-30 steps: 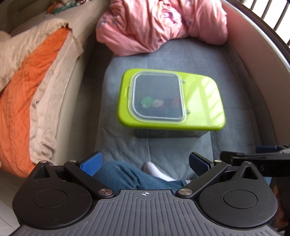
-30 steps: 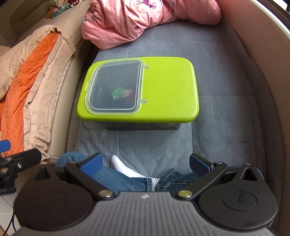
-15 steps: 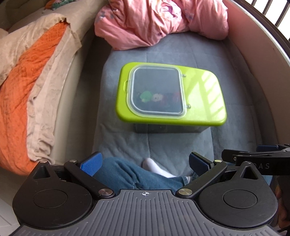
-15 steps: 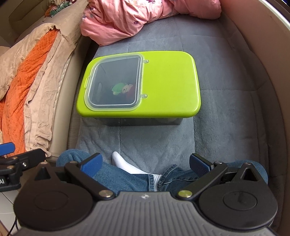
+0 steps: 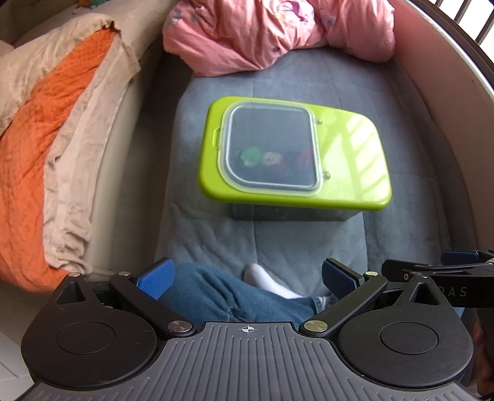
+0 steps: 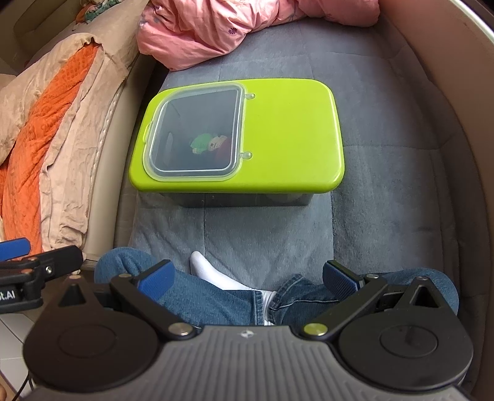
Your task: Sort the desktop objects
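Observation:
A storage box with a lime-green lid [image 5: 349, 160] [image 6: 290, 138] sits on a grey padded mat. A clear hatch [image 5: 270, 151] [image 6: 194, 132] in the lid is closed; small coloured toys [image 5: 268, 159] [image 6: 210, 143] show dimly through it. My left gripper [image 5: 247, 277] is open and empty, held well short of the box, above a person's jeans-clad legs. My right gripper [image 6: 248, 276] is likewise open and empty, a similar distance back. Each gripper's side shows at the edge of the other's view.
A pink quilt [image 5: 271, 34] [image 6: 234, 27] is bunched behind the box. Orange and beige bedding [image 5: 46, 138] [image 6: 52, 123] lies on the left. A curved beige wall [image 5: 447, 92] [image 6: 447, 77] bounds the mat [image 6: 386, 185] on the right. A person's legs and white sock [image 6: 213, 274] lie below the grippers.
Both views have drifted slightly: the box sits a little higher and farther in the left view. Both grippers stay open and empty.

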`<state>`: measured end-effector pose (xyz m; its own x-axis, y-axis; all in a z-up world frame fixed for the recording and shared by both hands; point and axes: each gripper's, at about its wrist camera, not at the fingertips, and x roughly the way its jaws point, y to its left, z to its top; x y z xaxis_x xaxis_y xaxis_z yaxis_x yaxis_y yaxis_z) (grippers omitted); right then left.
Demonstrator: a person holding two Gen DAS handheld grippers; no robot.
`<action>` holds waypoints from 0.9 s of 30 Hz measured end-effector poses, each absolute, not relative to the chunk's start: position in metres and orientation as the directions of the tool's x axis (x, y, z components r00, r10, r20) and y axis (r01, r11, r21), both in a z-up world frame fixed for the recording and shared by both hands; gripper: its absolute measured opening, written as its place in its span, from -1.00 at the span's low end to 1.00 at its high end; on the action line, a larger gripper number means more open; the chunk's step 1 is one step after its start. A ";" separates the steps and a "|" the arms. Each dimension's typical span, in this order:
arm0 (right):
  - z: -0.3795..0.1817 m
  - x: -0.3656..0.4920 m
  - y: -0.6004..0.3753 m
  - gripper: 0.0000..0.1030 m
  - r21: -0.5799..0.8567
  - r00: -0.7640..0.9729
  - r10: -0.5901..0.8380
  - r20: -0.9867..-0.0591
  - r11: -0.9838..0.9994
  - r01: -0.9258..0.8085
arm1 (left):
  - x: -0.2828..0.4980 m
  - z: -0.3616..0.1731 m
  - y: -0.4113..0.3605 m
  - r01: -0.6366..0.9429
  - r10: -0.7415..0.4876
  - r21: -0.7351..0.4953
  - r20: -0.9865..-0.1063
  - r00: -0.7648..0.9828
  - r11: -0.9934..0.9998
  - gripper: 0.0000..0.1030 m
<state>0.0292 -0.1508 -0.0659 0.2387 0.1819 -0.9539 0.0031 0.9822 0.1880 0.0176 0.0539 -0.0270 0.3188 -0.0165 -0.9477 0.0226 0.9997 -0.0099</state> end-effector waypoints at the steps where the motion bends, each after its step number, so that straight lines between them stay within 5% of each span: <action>1: -0.066 0.029 -0.150 1.00 0.188 0.237 0.182 -0.954 0.982 0.002 | 0.018 -0.027 0.054 0.024 -0.016 -0.009 -0.948 0.318 1.000 1.00; 27: -0.060 0.030 -0.154 1.00 0.201 0.249 0.194 -0.949 0.979 0.003 | 0.021 -0.033 0.056 0.019 -0.014 -0.008 -0.954 0.301 1.000 1.00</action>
